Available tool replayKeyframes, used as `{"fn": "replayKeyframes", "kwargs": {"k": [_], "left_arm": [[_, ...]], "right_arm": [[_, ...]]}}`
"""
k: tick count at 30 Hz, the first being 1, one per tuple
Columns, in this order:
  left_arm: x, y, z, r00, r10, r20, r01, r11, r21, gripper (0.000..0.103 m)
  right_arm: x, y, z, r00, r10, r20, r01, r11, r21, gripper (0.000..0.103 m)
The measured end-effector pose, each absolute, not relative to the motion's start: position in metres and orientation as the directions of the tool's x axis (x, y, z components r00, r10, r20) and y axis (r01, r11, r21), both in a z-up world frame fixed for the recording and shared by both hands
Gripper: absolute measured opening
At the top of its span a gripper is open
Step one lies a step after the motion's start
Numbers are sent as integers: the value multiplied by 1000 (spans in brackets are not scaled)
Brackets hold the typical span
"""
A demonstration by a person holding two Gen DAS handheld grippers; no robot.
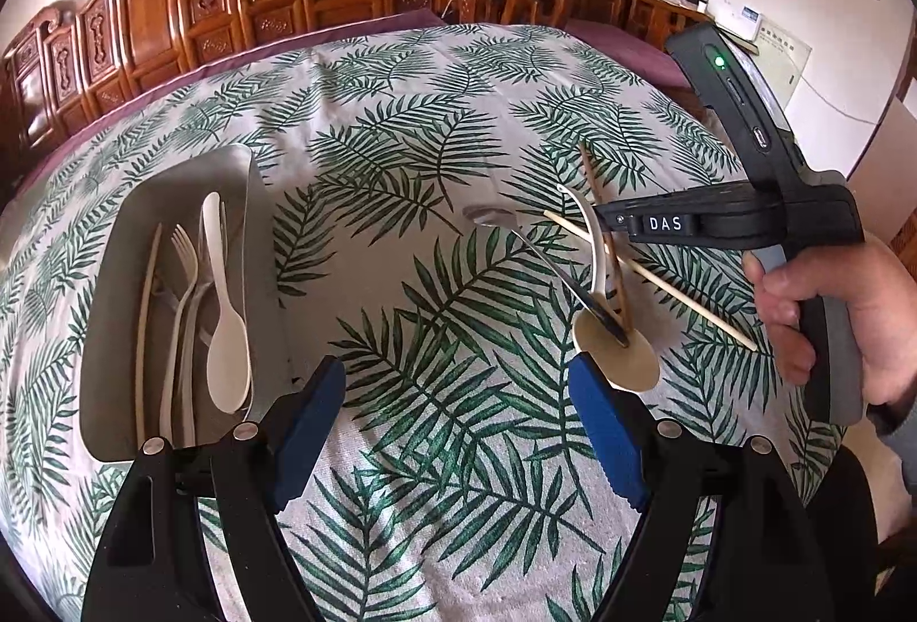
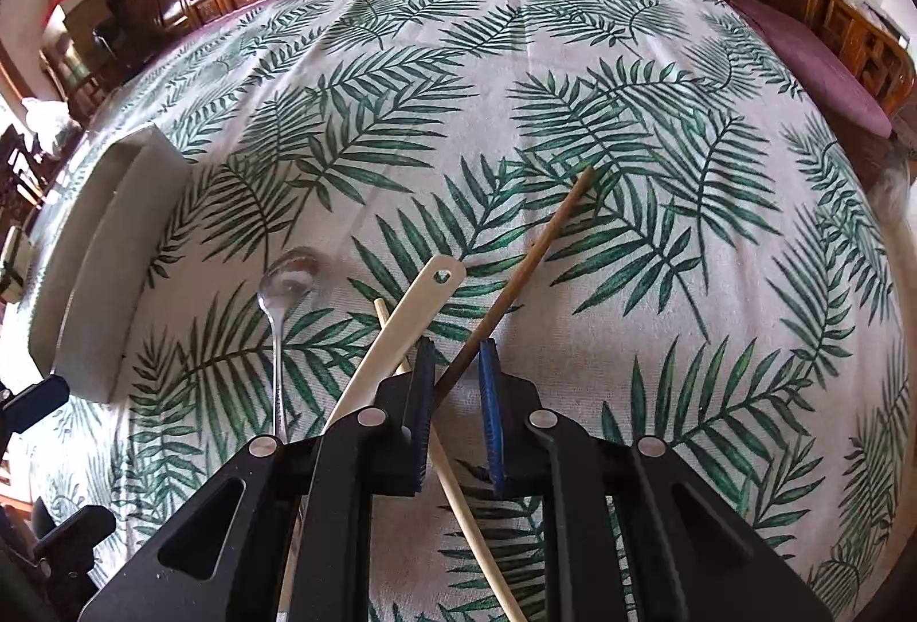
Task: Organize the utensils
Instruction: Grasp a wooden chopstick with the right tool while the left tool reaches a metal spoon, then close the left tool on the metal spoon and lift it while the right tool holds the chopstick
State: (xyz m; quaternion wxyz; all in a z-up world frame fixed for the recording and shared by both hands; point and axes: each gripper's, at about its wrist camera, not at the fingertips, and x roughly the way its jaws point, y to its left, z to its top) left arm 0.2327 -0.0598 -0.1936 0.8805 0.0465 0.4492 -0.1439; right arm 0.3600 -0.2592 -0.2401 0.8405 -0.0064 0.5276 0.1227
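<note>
Although its blue pads are drawn close, the right tool is not yet clamped: the thin dark-brown wooden chopstick runs up between the jaws with a sliver of gap on each side. That stick looks light, stiff and round, so it will likely roll or pivot unless pinched squarely near its middle. It lies crossed with a pale bamboo chopstick and, just to the left, the cream plastic ladle-spoon with a holed handle; lifting it may drag these. Further left a shiny metal spoon lies apart, slippery and low to the cloth. The left tool hangs with jaws wide apart and empty, between the pile and the grey rectangular tray, which holds cream cutlery at far left. The counter with its palm-leaf cloth offers broad open room ahead and right; its edges are well away.
</note>
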Motion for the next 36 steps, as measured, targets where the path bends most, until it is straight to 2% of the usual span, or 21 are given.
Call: {"fn": "replayKeyframes", "kwargs": {"k": [6,20,33,36], "left_arm": [[244,-65,-194,551,-217,-806,282,957,-65,77],[272,-89,-206,526,-188,-829,236,969,-70,77],[307,-119,-224,507,-105,-856,199,980,-2,77],[314,-123,-229,489,-100,-867,192,981,-5,69]], "right_arm": [[360,-272,-239,423,179,-888,-173,978,115,6],[321,-310,-212,486,238,-841,-188,968,166,6],[301,-332,-222,486,261,-834,-206,962,181,6],[301,-334,-224,485,261,-835,-206,962,180,6]]}}
